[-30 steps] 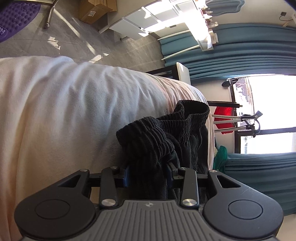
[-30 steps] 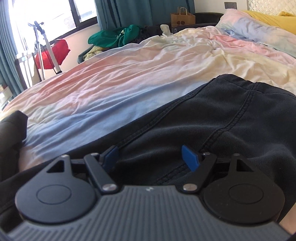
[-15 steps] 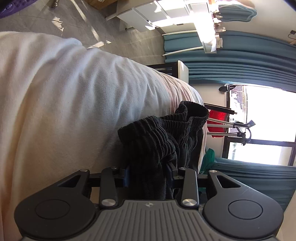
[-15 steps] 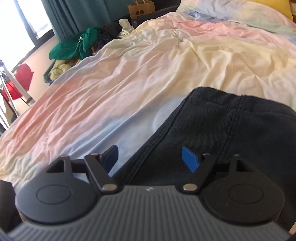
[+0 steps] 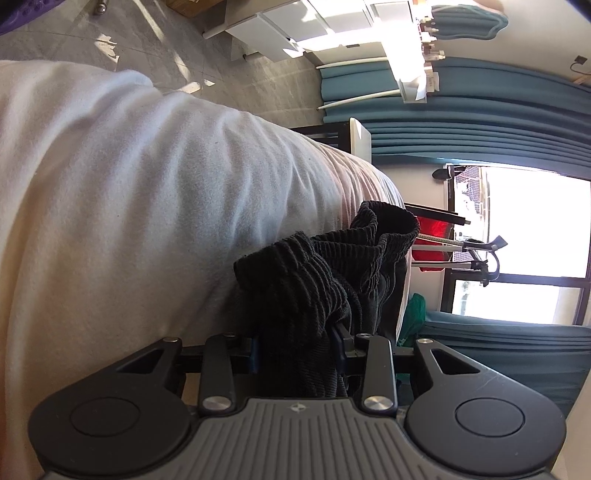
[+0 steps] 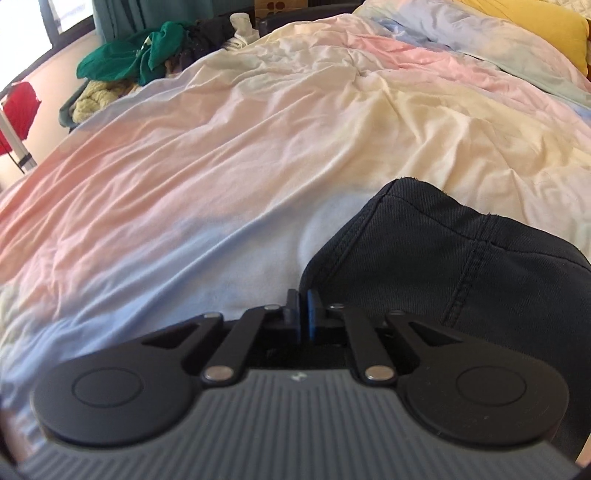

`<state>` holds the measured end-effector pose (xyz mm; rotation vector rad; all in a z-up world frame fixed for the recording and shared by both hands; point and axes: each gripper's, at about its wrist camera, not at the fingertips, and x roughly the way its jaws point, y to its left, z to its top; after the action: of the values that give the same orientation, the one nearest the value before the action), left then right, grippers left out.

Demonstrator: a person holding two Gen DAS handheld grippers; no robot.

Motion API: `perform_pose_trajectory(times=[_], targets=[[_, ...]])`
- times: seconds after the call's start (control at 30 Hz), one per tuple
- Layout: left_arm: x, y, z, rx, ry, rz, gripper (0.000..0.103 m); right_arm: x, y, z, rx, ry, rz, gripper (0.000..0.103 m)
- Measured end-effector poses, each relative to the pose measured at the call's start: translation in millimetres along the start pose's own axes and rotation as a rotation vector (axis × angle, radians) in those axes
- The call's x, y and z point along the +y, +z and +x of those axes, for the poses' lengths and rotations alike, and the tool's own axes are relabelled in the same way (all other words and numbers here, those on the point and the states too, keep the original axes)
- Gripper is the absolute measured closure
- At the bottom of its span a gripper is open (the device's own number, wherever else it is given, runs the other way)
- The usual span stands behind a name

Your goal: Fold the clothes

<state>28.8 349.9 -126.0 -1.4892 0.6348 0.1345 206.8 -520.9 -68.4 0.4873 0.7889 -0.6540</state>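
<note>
A pair of black trousers lies on the bed. In the left wrist view my left gripper (image 5: pixel 297 347) is shut on the bunched ribbed waistband (image 5: pixel 314 280), which stands up between the fingers beside the bed's edge. In the right wrist view the trousers' dark leg (image 6: pixel 443 266) with stitched seams lies to the right of my right gripper (image 6: pixel 303 314). The right gripper's blue pads are pressed together at the leg's left edge; no cloth shows between them.
The pastel bedsheet (image 6: pixel 240 147) spreads wide ahead of the right gripper. A heap of green and other clothes (image 6: pixel 140 55) sits at the far side. A yellow pillow (image 6: pixel 535 26) is at the head. Teal curtains (image 5: pixel 461 122), a window and a tripod (image 5: pixel 476 254) lie beyond.
My right gripper has closed from wide open and has shifted to the left edge of the trouser leg. My left gripper still holds the waistband, with little motion.
</note>
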Motion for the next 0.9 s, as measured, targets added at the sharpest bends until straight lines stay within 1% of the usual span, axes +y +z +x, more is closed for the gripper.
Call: perform_pose_trajectory(times=[0.1, 0.2, 0.3, 0.4, 0.43, 0.5, 0.57, 0.67, 0.7, 0.77, 0.83, 0.9], targets=[[-2.2, 1.0, 2.0, 0.000, -0.011, 0.005, 0.068, 2.0, 12.8, -29.3, -0.068, 0.064, 0.006, 0.097], [-5.0, 1.6, 3.6, -0.002, -0.015, 0.025, 0.070, 3.7, 31.7, -67.8, -0.128, 0.153, 0.044, 0.097], [-11.0, 1.9, 4.4, -0.008, -0.020, 0.051, 0.072, 3.3, 50.9, -117.1, -0.223, 0.276, 0.079, 0.097], [-14.2, 2.6, 1.7, -0.005, -0.026, 0.064, 0.072, -9.1, 64.4, -179.9, -0.344, 0.428, 0.110, 0.097], [-14.2, 3.1, -0.8, -0.004, -0.029, 0.067, 0.072, -16.2, 65.5, -197.9, -0.376, 0.465, 0.119, 0.097], [-15.7, 3.2, -3.6, -0.004, -0.039, 0.060, 0.072, -37.9, 59.4, -223.8, -0.417, 0.502, 0.143, 0.097], [-17.7, 2.9, -6.3, 0.000, -0.043, 0.063, 0.072, -68.5, 44.0, -235.6, -0.436, 0.502, 0.191, 0.097], [-20.9, 2.2, -7.5, 0.007, -0.041, 0.075, 0.072, -116.7, 9.4, -229.5, -0.423, 0.431, 0.242, 0.097], [-20.7, 2.1, -7.7, 0.011, -0.039, 0.075, 0.072, -132.2, -4.7, -221.5, -0.398, 0.400, 0.257, 0.097], [-19.3, 2.1, -7.7, 0.018, -0.035, 0.072, 0.072, -162.9, -35.2, -198.9, -0.316, 0.345, 0.306, 0.097], [-18.0, 2.1, -7.8, 0.026, -0.031, 0.069, 0.072, -193.3, -69.7, -170.6, -0.207, 0.305, 0.402, 0.097], [-16.7, 2.1, -7.8, 0.034, -0.027, 0.066, 0.072, -216.1, -98.8, -150.0, -0.132, 0.275, 0.487, 0.097]])
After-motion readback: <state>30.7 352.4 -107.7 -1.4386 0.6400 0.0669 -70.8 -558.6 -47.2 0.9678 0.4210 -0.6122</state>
